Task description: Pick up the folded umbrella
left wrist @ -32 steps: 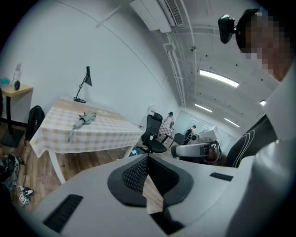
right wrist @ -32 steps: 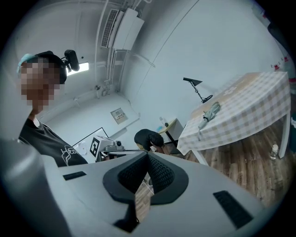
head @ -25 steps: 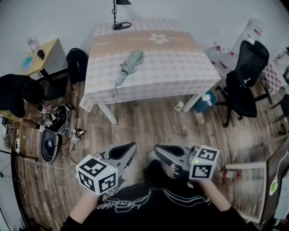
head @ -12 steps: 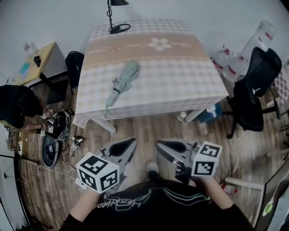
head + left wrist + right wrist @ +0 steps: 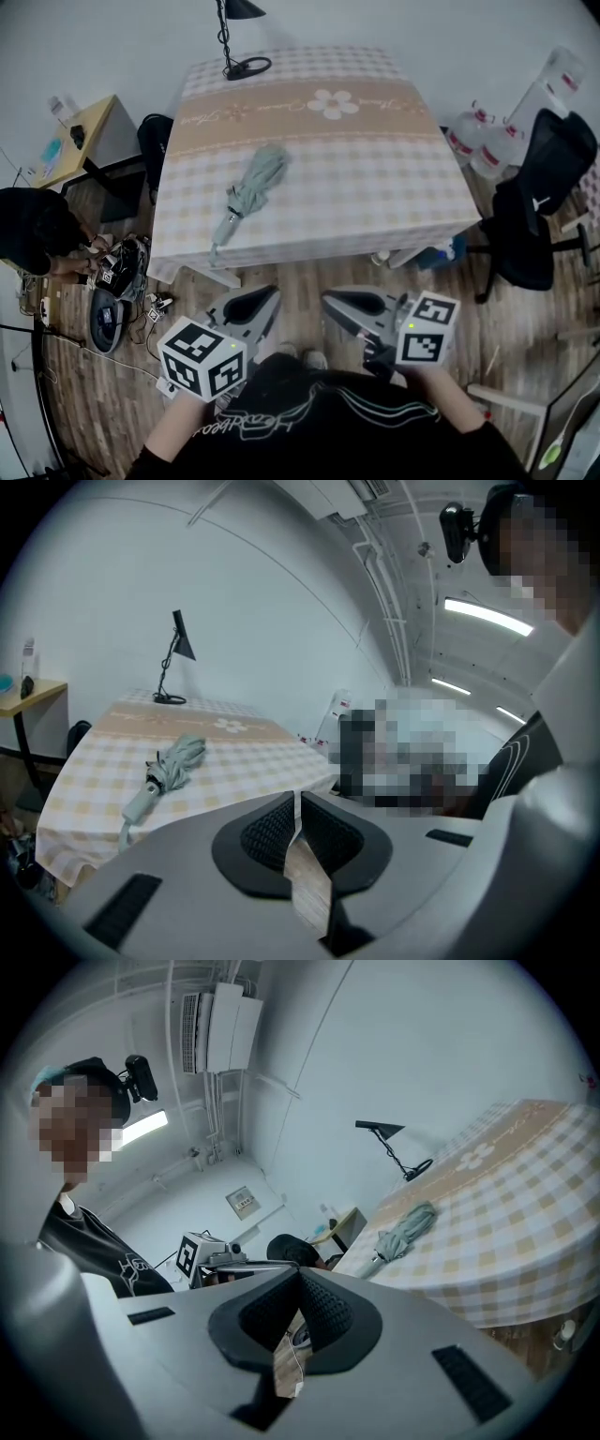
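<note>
I saw the folded umbrella (image 5: 251, 185) lying flat on the checked table (image 5: 375, 159) in the upper middle of the head view. It lay left of the table's centre, with its handle end toward the near edge. Both grippers sat low in that frame over the wooden floor (image 5: 309, 272), short of the table and well apart from the umbrella.

The left gripper (image 5: 270, 294) was at lower centre-left, its tip pointing up the frame, and the umbrella lay almost straight above it in the picture. The right gripper (image 5: 328, 300) was just to its right, so the umbrella stood up and to the left of it.

In the left gripper view the jaws were pressed together with nothing between them. The umbrella showed at the middle left, above and left of the jaw tips. In the right gripper view the jaws were likewise closed and empty, and the umbrella appeared at the middle right, above and right of the tips.

A black desk lamp (image 5: 242, 52) stood at the table's far edge. An office chair (image 5: 539, 225) was at the right of the frame.
</note>
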`<move>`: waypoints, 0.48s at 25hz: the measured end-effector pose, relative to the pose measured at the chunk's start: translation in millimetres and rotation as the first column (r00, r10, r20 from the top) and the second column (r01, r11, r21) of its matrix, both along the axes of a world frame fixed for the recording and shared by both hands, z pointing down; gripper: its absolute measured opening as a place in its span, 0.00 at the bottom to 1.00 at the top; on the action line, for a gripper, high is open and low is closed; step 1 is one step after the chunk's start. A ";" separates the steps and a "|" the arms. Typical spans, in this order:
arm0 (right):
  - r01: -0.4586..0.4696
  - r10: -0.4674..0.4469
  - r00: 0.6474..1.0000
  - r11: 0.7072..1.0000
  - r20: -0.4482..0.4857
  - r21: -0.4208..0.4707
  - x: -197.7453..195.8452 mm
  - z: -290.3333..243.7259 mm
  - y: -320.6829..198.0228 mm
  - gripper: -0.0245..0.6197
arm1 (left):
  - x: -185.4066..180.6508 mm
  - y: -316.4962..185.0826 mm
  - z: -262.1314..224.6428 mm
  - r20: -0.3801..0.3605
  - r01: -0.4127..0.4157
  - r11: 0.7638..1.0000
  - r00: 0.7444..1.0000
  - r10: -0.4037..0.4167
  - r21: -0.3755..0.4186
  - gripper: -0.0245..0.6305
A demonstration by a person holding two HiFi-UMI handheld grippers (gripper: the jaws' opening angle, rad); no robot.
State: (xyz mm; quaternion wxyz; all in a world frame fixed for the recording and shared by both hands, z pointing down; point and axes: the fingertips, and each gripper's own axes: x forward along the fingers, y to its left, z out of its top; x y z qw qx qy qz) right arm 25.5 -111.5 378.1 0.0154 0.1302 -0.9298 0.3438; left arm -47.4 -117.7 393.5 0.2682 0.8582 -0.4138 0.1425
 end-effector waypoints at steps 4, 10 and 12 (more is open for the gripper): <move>-0.009 0.009 1.000 1.000 0.001 -0.008 -2.3 3.7 -15.2 0.05 | -9.0 -17.5 4.8 0.005 0.017 1.000 1.000 -0.016 -0.003 0.06; -0.043 0.043 0.999 0.999 -0.010 -0.024 -6.8 8.4 -50.3 0.05 | -20.2 -55.7 14.9 0.011 -0.004 1.000 1.000 0.004 -0.011 0.15; -0.056 0.055 0.998 0.998 -0.013 -0.030 -10.0 9.3 -66.4 0.05 | -23.9 -72.9 18.6 0.027 -0.020 1.000 0.999 0.020 -0.011 0.20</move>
